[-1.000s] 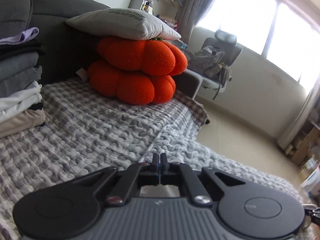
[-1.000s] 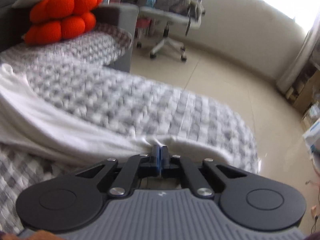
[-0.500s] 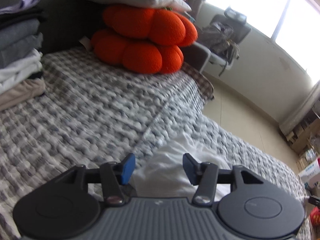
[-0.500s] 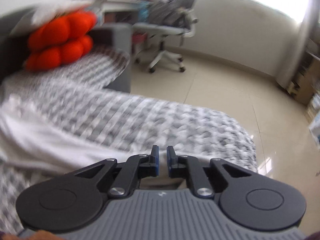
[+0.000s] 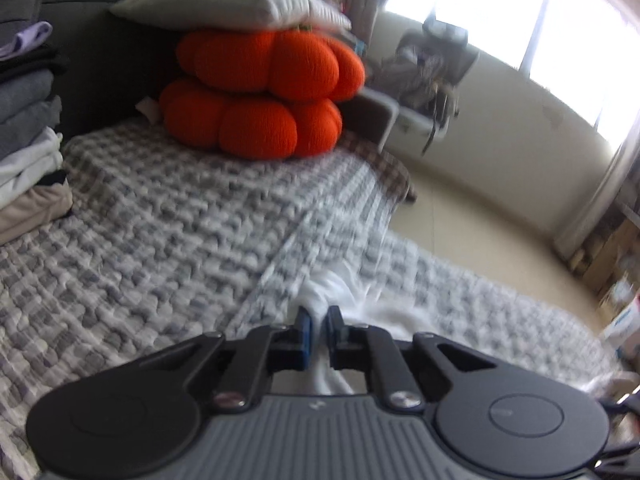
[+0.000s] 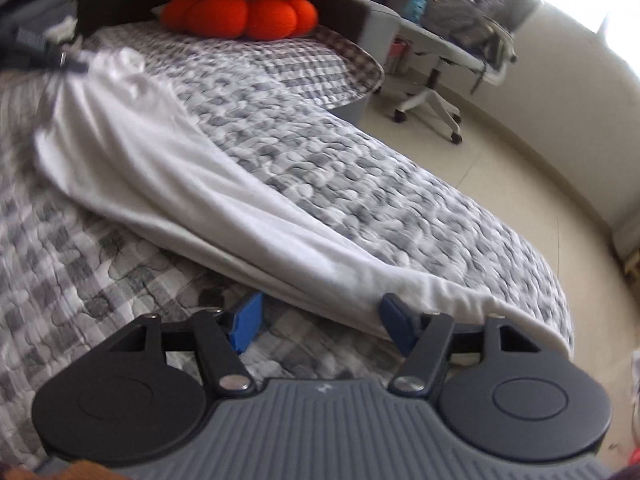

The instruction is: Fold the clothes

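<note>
Left tool (image 5: pixel 317 330), just closed, now pinches one end of the white garment (image 6: pixel 192 184) lying long across the quilted bed (image 6: pixel 360 160), while right tool (image 6: pixel 320 322) has just opened and released its end, probably to regrip.

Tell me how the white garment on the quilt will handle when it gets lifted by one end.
The white garment is probably floppy: it bunches where the left gripper pinches it. It likely sags rather than holding shape, since it lies limp on the quilt. It looks light, thin and creased.
</note>
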{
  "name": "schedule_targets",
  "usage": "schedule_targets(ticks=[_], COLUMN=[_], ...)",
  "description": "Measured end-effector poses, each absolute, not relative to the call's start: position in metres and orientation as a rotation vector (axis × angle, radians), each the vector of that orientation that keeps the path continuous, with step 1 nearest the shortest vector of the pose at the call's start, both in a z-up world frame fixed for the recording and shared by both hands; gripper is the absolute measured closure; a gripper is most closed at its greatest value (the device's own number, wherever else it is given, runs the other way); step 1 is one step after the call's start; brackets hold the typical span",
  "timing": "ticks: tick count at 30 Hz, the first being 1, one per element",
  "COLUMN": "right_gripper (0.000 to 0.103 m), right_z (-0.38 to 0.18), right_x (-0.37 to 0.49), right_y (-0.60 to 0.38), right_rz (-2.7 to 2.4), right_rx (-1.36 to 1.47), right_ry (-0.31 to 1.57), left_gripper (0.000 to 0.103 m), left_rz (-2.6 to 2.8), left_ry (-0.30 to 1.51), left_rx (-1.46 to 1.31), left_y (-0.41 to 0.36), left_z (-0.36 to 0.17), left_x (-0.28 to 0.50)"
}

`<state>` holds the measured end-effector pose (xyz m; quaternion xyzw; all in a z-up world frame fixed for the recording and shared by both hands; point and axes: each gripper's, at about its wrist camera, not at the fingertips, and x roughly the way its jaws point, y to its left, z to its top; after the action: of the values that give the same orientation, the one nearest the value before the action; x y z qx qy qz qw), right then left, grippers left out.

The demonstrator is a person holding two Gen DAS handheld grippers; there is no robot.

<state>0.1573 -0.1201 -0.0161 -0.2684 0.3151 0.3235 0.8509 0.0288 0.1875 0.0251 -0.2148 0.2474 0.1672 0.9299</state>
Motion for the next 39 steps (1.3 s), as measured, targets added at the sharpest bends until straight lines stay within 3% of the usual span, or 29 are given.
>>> schedule_targets(ticks=[1, 3, 5, 12, 18, 19, 21, 22, 23, 24, 32, 34, 35, 37, 38, 39], right_gripper=[0.059, 0.093, 0.1, 0.103, 0.103, 0.098, 0.078, 0.066, 0.045, 0.036, 0.036, 0.074, 0.101, 0.102, 0.103, 0.103], right_z=[-0.016, -0.014, -0.008, 0.05, 0.036, 0.03, 0.018, 0.012, 0.007, 0.002, -0.012, -0.022, -0.023, -0.017, -0.01, -0.001], right_x=[0.157, 0.158, 0.157, 0.141, 0.153, 0.156, 0.161, 0.162, 0.161, 0.162, 0.192, 0.201, 0.205, 0.209, 0.208, 0.207], right_y=[-0.118, -0.116, -0.115, -0.143, -0.148, -0.146, -0.138, -0.133, -0.13, -0.127, -0.132, -0.133, -0.134, -0.133, -0.133, -0.134], right_rz=[0.685, 0.672, 0.666, 0.593, 0.596, 0.613, 0.617, 0.613, 0.614, 0.616, 0.5, 0.478, 0.48, 0.468, 0.428, 0.383], right_rx=[-0.566, -0.569, -0.546, -0.336, -0.348, -0.361, -0.431, -0.47, -0.502, -0.531, -0.555, -0.576, -0.56, -0.536, -0.536, -0.533], right_ry=[0.655, 0.629, 0.59, 0.386, 0.469, 0.506, 0.564, 0.572, 0.571, 0.57, 0.6, 0.628, 0.64, 0.609, 0.552, 0.493], left_gripper=[0.096, 0.096, 0.096, 0.097, 0.097, 0.097, 0.097, 0.097, 0.097, 0.097, 0.097, 0.097, 0.097, 0.097, 0.103, 0.103], left_rz=[0.344, 0.351, 0.366, 0.409, 0.464, 0.472, 0.495, 0.507, 0.516, 0.524, 0.526, 0.526, 0.527, 0.528, 0.529, 0.529], left_ry=[0.479, 0.428, 0.388, 0.176, 0.273, 0.276, 0.279, 0.285, 0.296, 0.31, 0.327, 0.323, 0.308, 0.277, 0.233, 0.134], left_rx=[-0.459, -0.491, -0.505, -0.55, -0.523, -0.539, -0.559, -0.567, -0.574, -0.582, -0.583, -0.58, -0.587, -0.601, -0.606, -0.607], left_y=[0.19, 0.194, 0.198, 0.211, 0.214, 0.219, 0.226, 0.229, 0.232, 0.234, 0.236, 0.237, 0.239, 0.242, 0.244, 0.246], left_z=[0.029, 0.035, 0.04, 0.063, 0.055, 0.054, 0.052, 0.051, 0.049, 0.047, 0.045, 0.045, 0.046, 0.047, 0.049, 0.054], left_x=[0.025, 0.018, 0.012, -0.017, -0.003, -0.004, -0.006, -0.008, -0.009, -0.008, -0.004, -0.001, 0.001, 0.004, 0.002, -0.005])
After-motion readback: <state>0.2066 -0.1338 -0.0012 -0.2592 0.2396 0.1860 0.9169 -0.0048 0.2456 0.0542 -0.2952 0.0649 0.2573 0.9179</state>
